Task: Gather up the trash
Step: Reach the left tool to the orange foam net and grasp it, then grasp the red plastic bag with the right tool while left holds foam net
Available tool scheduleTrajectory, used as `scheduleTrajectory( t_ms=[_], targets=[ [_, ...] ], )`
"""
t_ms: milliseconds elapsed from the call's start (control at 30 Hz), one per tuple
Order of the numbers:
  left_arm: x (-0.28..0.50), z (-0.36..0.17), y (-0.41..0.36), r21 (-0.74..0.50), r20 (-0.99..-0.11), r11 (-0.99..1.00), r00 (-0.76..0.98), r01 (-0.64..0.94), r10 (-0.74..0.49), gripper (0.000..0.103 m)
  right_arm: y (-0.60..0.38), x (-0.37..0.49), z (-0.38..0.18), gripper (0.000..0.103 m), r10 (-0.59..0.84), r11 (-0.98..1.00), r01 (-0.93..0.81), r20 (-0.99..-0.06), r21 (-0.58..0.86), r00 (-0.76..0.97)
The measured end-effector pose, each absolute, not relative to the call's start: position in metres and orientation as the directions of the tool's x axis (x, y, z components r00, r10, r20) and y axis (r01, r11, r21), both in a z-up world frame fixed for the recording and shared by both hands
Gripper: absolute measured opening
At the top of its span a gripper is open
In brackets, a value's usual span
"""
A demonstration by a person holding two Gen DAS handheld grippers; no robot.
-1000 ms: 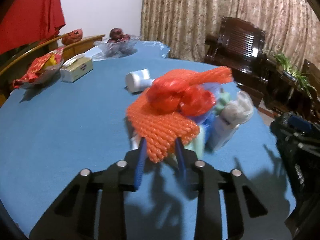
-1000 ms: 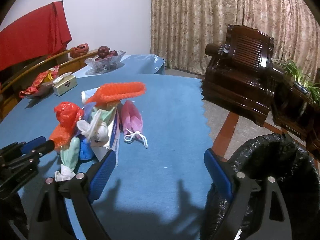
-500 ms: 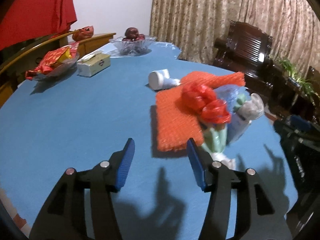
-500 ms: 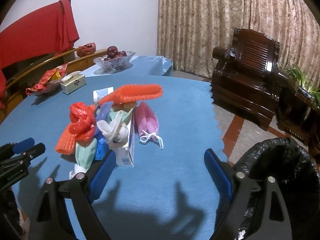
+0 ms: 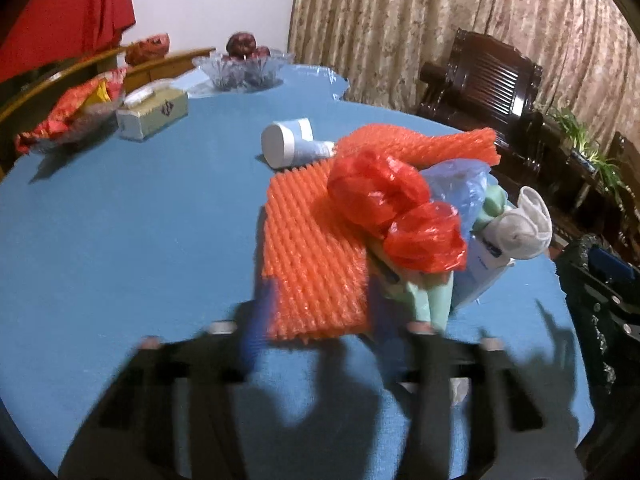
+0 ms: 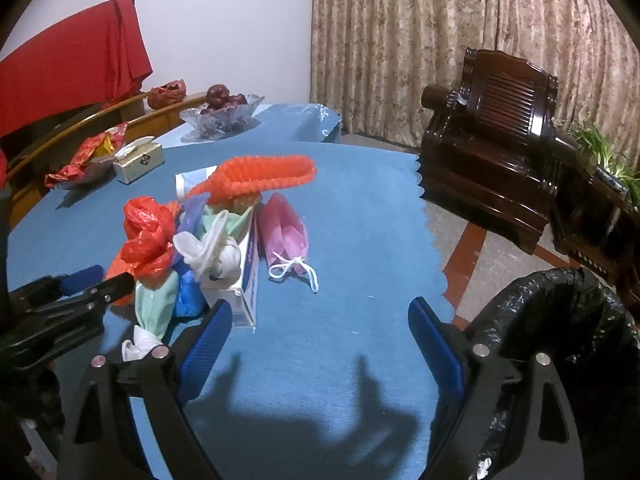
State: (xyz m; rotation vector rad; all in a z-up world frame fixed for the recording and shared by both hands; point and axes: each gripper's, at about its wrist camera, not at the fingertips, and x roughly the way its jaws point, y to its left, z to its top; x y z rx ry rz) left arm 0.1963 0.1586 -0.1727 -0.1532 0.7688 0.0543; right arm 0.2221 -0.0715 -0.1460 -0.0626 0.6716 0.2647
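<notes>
Blue cloth covers the round worktop [image 6: 340, 240], our landmark. Beside its edge we note the black-lined bin [image 6: 560, 340], and we see no trash in it; collection appears barely begun. The trash heap [image 6: 192, 240] lies on the worktop: orange foam netting [image 5: 312, 260], red bag [image 5: 400, 216], a carton, a pink mask. The left hand-held gripper [image 5: 316, 332] is closing, netting edge between its jaws. The right hand-held gripper [image 6: 316, 332] stands apart, empty.
</notes>
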Motion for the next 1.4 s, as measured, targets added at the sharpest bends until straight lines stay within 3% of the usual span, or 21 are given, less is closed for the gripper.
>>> scheduleTrajectory(
  t_ms=[67, 167, 733, 1400],
  targets=[
    [0.193, -0.171, 0.162, -0.123, -0.688, 0.987, 0.725, -0.105, -0.009, 0.015, -0.070, 0.222, -0.146, 0.088, 0.226, 0.963, -0.267, -0.622, 0.028, 0.750],
    [0.187, -0.169, 0.165, -0.135, -0.681, 0.985, 0.732, -0.107, -0.014, 0.011, -0.065, 0.219, -0.145, 0.086, 0.240, 0.959, -0.282, -0.622, 0.032, 0.746],
    [0.139, -0.148, 0.221, -0.088, -0.660, 0.969, 0.742, -0.232, 0.118, 0.011, -0.003, 0.195, -0.104, 0.063, 0.438, 0.886, -0.449, -0.529, 0.117, 0.726],
    [0.190, -0.141, 0.257, -0.110, -0.635, 0.965, 0.764, -0.238, 0.116, 0.011, 0.076, 0.267, -0.129, 0.061, 0.415, 0.874, -0.485, -0.583, 0.041, 0.699]
  ],
)
